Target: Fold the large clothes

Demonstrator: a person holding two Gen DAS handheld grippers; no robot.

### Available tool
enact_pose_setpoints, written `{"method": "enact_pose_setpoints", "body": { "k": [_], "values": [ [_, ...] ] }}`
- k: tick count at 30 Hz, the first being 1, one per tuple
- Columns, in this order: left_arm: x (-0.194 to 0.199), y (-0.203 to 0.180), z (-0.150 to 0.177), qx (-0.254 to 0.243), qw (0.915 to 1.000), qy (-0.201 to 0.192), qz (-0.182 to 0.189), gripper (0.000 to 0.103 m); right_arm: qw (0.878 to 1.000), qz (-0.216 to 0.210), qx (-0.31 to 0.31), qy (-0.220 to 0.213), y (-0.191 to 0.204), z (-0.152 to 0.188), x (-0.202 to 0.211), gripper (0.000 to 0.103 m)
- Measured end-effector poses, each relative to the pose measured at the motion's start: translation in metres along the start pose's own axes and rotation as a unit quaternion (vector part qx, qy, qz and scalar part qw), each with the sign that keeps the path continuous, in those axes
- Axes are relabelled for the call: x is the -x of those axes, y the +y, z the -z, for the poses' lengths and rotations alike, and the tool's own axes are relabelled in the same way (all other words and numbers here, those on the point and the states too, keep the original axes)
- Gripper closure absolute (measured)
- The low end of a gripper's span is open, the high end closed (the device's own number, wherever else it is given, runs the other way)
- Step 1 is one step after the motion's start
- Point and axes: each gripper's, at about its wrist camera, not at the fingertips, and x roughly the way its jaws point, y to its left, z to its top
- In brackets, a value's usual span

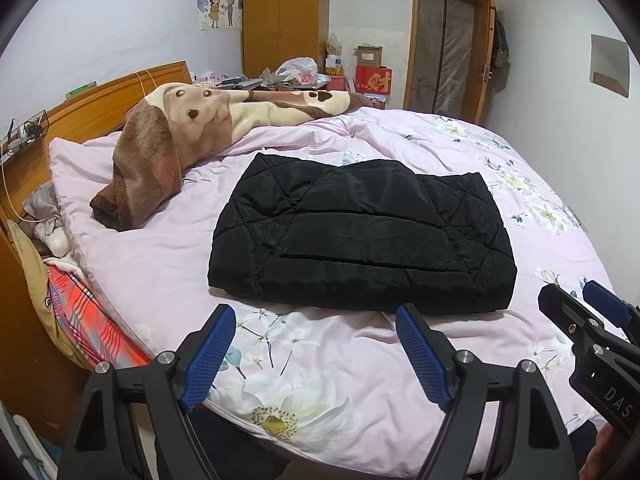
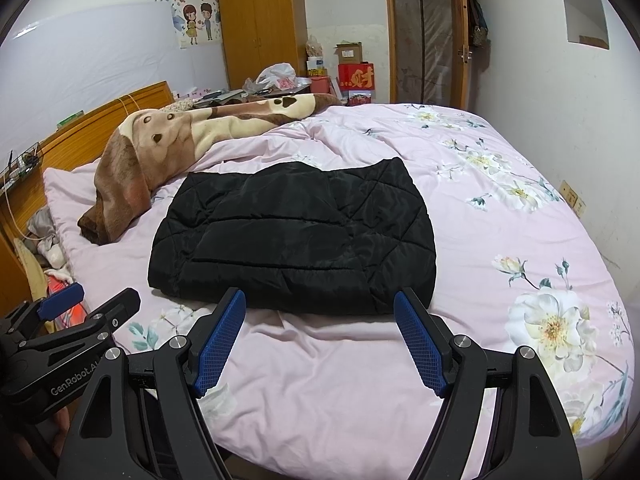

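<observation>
Left claw [image 1: 316, 312]: jaws spread wide, nothing between the blue pads, hanging just short of the near edge of the black quilted jacket [image 1: 360, 236]. Right claw [image 2: 320, 300]: same story, wide apart and empty, tips just shy of the jacket's near hem. Neither pad touches fabric.

From my left camera the right claw sits at 4 o'clock; from my right camera the left one sits at 8 o'clock. The two are side by side.

The jacket lies at 12 o'clock from both claws, mid-bed on the pink floral quilt [image 2: 500, 220], already gathered into a thick, roughly rectangular bundle. Looks close to finished; perhaps one more fold or a tidy-up remains.

Handling, my guess: padded, soft, springy, moderately heavy for cloth. The shell has a sheen, so probably slippery; layers may slide or puff back open. I would pinch deep at the near corners, through all layers, not the top skin alone.

Brown plush blanket [image 1: 160, 152] at 10 o'clock, well apart from the jacket.
</observation>
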Motion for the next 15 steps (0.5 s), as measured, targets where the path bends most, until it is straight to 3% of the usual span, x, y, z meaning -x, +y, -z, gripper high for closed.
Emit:
{"method": "enact_pose_setpoints", "body": {
  "k": [15],
  "values": [
    [-0.0024, 0.0019, 0.0001, 0.001, 1.0, 0.002, 0.0, 0.021, 1.0, 0.002, -0.003, 0.004, 0.0022, 0.0002, -0.001, 0.026]
  ]
}}
